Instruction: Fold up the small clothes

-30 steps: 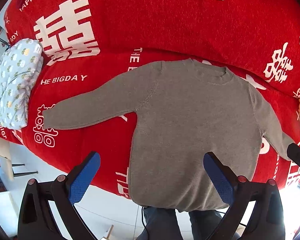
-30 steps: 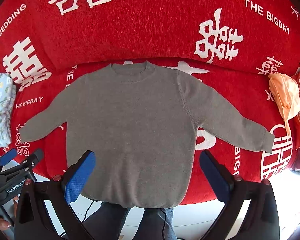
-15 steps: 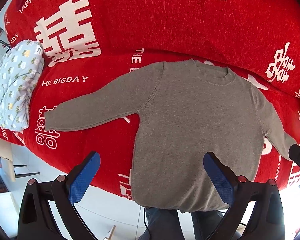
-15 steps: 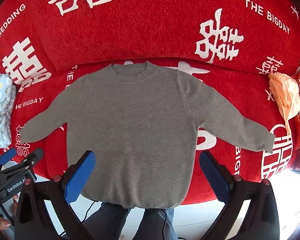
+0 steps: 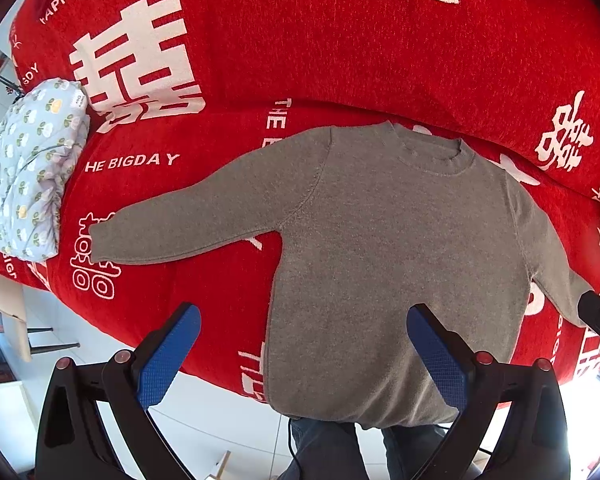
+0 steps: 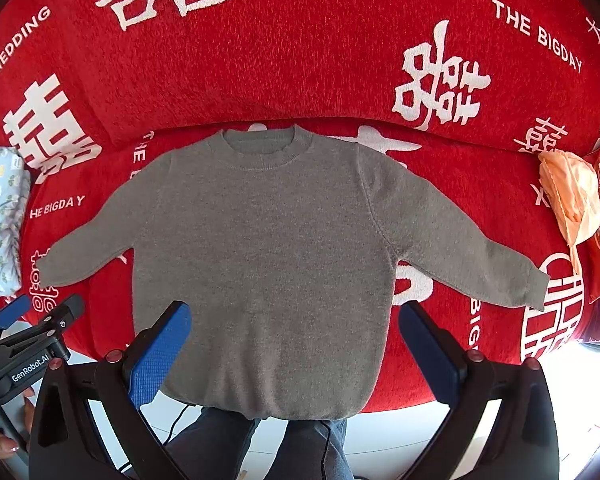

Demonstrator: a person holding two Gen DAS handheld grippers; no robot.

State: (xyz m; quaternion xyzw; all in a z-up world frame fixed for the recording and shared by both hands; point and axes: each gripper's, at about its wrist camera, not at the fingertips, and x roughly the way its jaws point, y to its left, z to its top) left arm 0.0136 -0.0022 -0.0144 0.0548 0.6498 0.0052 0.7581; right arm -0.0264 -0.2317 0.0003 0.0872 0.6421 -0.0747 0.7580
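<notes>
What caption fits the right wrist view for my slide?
Open right gripper above a flat grey sweater on the red sofa cover, sleeves spread.

The left hand-held gripper (image 5: pixel 303 346) is held with its jaws spread wide, the two blue-padded fingers (image 5: pixel 168 356) well apart and nothing between them. The right hand-held gripper (image 6: pixel 294 344) stands the same way, its jaws wide apart and gripping nothing. Both point forward and downward, side by side. In the right wrist view the left hand-held gripper shows at the lower left edge, with part of the person's hand (image 6: pixel 10 440) gripping it from below. The person's legs (image 6: pixel 224 444), in dark trousers, show at the bottom between the fingers.
</notes>
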